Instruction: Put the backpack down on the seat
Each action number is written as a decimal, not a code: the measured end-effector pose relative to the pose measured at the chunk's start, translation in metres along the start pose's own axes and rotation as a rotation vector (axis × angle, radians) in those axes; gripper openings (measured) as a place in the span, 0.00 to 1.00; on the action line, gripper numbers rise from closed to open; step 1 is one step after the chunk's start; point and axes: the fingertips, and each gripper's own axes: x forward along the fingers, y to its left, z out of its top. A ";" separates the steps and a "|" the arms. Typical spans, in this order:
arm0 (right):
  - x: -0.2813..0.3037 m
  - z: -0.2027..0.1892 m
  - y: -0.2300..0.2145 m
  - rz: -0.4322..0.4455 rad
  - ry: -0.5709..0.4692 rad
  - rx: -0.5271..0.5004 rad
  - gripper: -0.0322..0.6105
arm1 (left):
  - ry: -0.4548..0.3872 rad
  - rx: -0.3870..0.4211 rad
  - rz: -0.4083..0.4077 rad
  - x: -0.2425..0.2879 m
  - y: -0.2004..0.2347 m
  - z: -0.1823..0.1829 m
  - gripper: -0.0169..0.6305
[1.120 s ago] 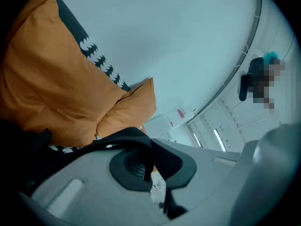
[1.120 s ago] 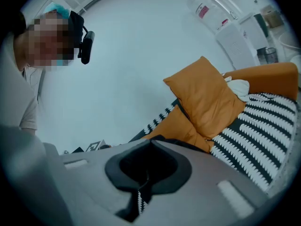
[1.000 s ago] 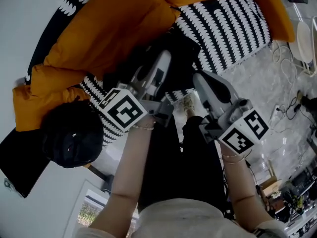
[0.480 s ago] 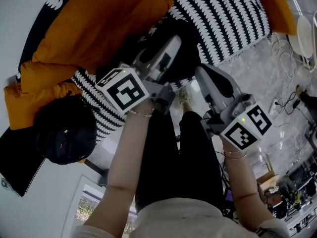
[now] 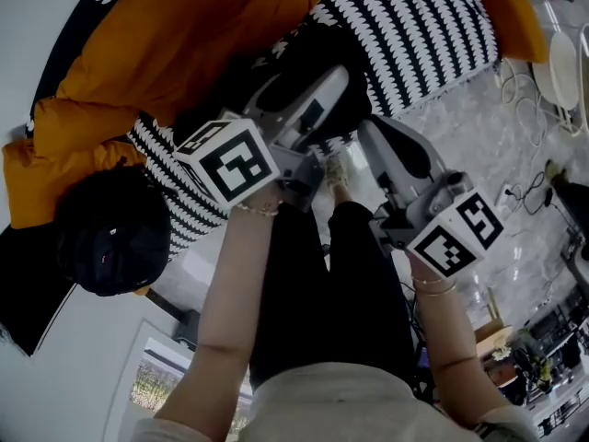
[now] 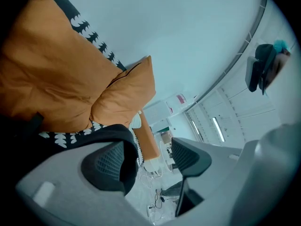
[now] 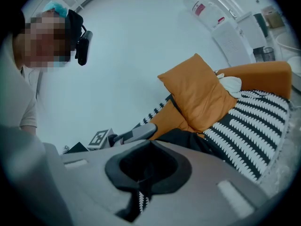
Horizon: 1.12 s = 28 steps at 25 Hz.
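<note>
Head view: the backpack (image 5: 308, 58) lies on the patterned seat (image 5: 433, 35), under my left gripper (image 5: 322, 99). Left gripper view: my jaws are opening, nothing between them. Right gripper view: my right gripper (image 7: 143, 171) has its jaws pressed together, empty.

A second ago the left hand-held gripper (image 6: 150, 154) had its jaws together; now they are opening, and only the far floor shows in the gap between them, with the black backpack (image 5: 308, 52) just beside one pad. In the head view this gripper has pushed forward toward the striped seat (image 5: 419, 35). Its marker cube (image 5: 228, 161) now rides higher in the frame, closer to the backpack.
</note>
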 end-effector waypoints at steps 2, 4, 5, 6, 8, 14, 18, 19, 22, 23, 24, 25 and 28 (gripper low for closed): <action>-0.006 0.002 0.008 0.006 -0.013 -0.019 0.05 | -0.016 0.003 -0.004 -0.011 -0.007 -0.001 0.49; -0.012 0.002 0.014 0.006 -0.027 -0.035 0.05 | -0.032 0.004 0.002 -0.026 -0.009 -0.005 0.49; -0.014 0.000 0.016 0.006 -0.031 -0.042 0.05 | -0.040 0.002 0.006 -0.034 -0.009 -0.007 0.49; -0.015 -0.002 0.018 0.007 -0.033 -0.049 0.05 | -0.046 0.001 0.010 -0.041 -0.008 -0.008 0.49; -0.014 -0.004 0.020 0.012 -0.038 -0.064 0.05 | -0.058 0.001 0.009 -0.052 -0.006 -0.010 0.49; -0.026 0.001 0.045 0.037 -0.047 -0.098 0.05 | -0.030 0.039 -0.051 -0.077 -0.037 -0.016 0.49; -0.036 0.014 0.072 0.082 -0.059 -0.161 0.05 | -0.037 0.104 -0.065 -0.093 -0.069 -0.008 0.49; -0.038 0.018 0.079 0.090 -0.066 -0.165 0.05 | -0.039 0.118 -0.075 -0.098 -0.079 -0.006 0.49; -0.045 0.031 0.101 0.110 -0.089 -0.179 0.05 | -0.047 0.173 -0.106 -0.115 -0.109 0.003 0.47; -0.050 0.034 0.109 0.115 -0.094 -0.183 0.05 | -0.055 0.192 -0.107 -0.122 -0.118 0.006 0.44; -0.054 0.038 0.118 0.121 -0.098 -0.184 0.05 | -0.069 0.209 -0.103 -0.130 -0.128 0.010 0.40; -0.058 0.041 0.126 0.127 -0.103 -0.185 0.05 | -0.093 0.225 -0.094 -0.139 -0.137 0.017 0.35; -0.065 0.055 0.149 0.152 -0.131 -0.186 0.05 | -0.184 0.269 -0.079 -0.166 -0.161 0.042 0.15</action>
